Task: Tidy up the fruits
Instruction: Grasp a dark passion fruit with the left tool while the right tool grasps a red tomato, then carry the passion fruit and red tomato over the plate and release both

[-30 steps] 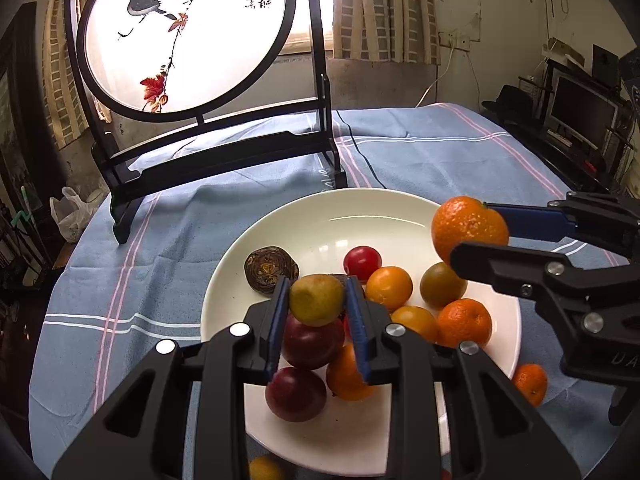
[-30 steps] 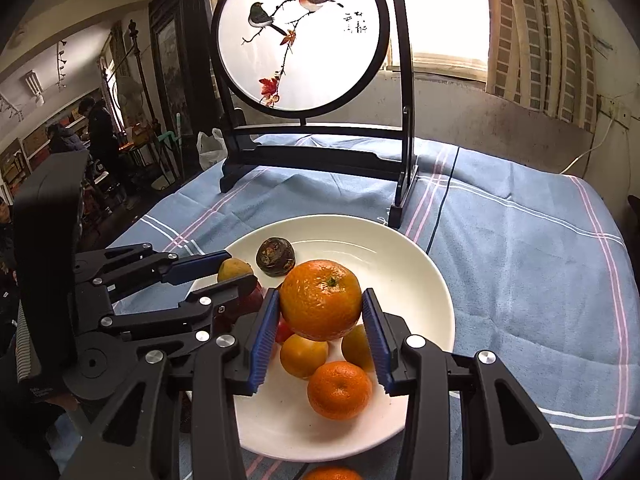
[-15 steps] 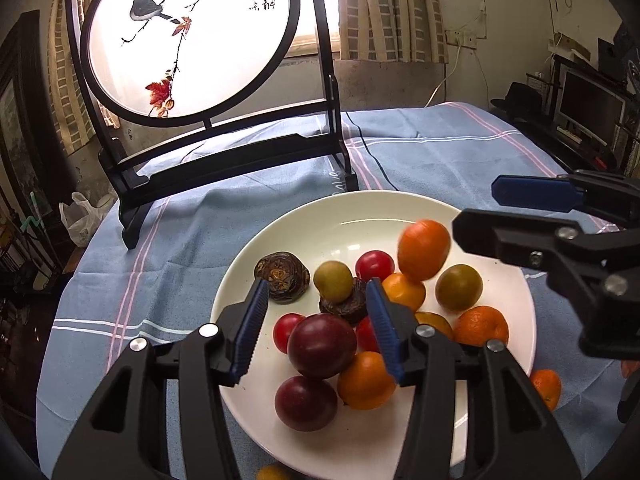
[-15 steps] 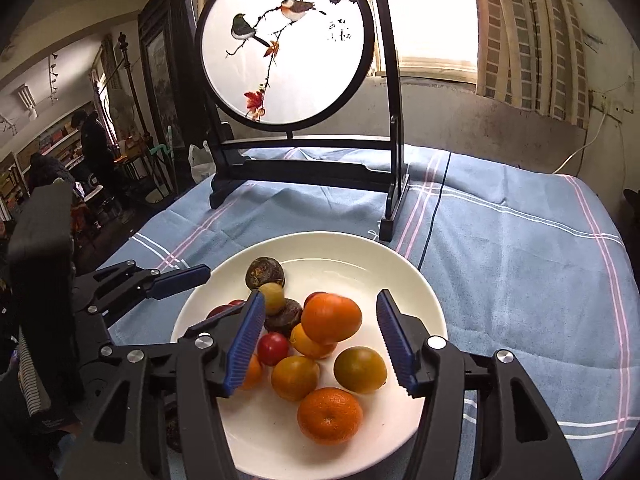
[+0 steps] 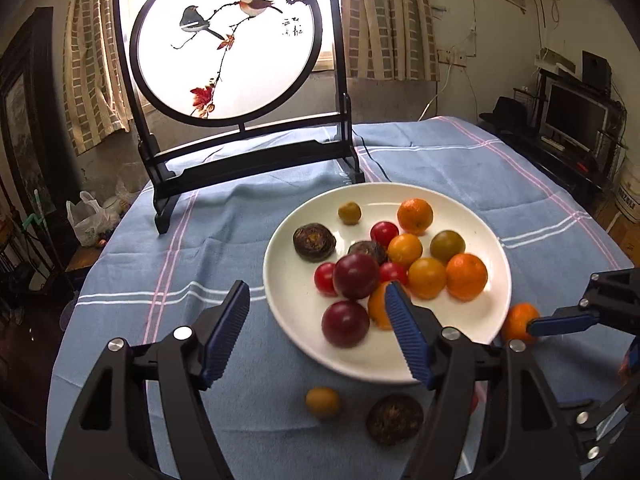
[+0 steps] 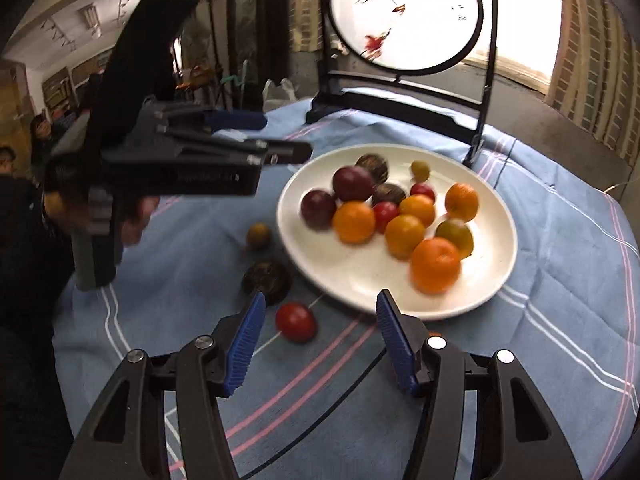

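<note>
A white plate (image 5: 490, 332) (image 6: 360, 284) on the blue tablecloth holds several oranges, plums, cherry tomatoes and dark fruits. My left gripper (image 5: 318, 332) is open and empty, held back over the plate's near left rim. My right gripper (image 6: 318, 340) is open and empty, low over the cloth in front of the plate. Loose on the cloth lie a small yellow-brown fruit (image 5: 323, 402) (image 6: 258, 235), a dark wrinkled fruit (image 5: 395, 420) (image 6: 267, 276), a red tomato (image 6: 296, 322) and an orange (image 5: 518, 322) by the plate's right rim.
A black-framed round screen with painted birds (image 5: 224, 40) (image 6: 408, 16) stands behind the plate. A black cable (image 5: 372, 160) runs over the cloth beside it. Shelves with a monitor (image 5: 572, 116) stand off the table at right. The left gripper's body (image 6: 180, 160) hangs left of the plate.
Both grippers let go of their fruit into the plate, opened wide and pulled back. The yellow-green fruit and the big orange now lie in the plate. The right view has swung left.
</note>
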`<control>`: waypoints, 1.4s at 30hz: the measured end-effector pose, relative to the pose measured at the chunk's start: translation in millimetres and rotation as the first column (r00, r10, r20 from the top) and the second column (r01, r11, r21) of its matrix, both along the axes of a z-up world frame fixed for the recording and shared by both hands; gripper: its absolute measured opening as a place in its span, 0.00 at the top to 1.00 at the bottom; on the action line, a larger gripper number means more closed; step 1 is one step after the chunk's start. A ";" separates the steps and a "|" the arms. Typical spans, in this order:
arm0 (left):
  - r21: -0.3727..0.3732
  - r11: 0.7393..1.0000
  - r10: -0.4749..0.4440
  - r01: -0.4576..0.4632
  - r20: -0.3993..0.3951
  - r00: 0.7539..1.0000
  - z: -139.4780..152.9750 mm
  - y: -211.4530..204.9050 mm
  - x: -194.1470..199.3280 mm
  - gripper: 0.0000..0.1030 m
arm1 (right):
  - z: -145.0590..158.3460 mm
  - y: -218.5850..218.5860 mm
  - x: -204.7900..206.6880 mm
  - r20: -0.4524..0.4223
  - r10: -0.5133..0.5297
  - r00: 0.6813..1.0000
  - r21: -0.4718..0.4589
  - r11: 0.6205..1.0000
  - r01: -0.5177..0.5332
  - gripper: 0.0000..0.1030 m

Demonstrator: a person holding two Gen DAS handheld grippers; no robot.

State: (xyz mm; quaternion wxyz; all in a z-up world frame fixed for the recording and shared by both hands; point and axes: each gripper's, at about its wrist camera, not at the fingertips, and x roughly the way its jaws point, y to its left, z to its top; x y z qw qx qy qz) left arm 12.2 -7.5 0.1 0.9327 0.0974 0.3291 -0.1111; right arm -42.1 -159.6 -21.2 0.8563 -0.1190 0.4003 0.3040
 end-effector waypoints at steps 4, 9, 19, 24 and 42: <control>-0.003 1.000 -0.008 0.008 -0.063 0.998 -15.0 20.8 -25.0 0.33 | -27.1 17.5 2.0 -0.057 0.010 0.998 -0.049 0.999 -0.013 0.44; 0.006 0.999 -0.046 0.048 -0.131 0.990 -35.2 27.6 -48.5 0.33 | -43.4 30.1 16.3 -0.117 0.012 0.993 -0.059 0.998 -0.019 0.55; 0.036 0.983 -0.171 0.182 -0.211 0.962 -66.5 -24.6 -51.6 0.33 | -25.4 4.3 1.9 -0.078 -0.036 0.996 -0.042 0.999 0.033 0.71; 0.033 0.986 -0.152 0.166 -0.259 0.954 -79.9 -33.2 -31.2 0.50 | -23.8 -9.4 -3.2 -0.080 -0.056 0.995 -0.028 0.998 0.054 0.71; 0.005 0.992 -0.122 0.122 -0.056 0.991 -5.6 -27.5 -31.4 0.59 | 16.3 -23.1 -3.6 0.016 -0.087 0.996 0.044 0.995 0.086 0.71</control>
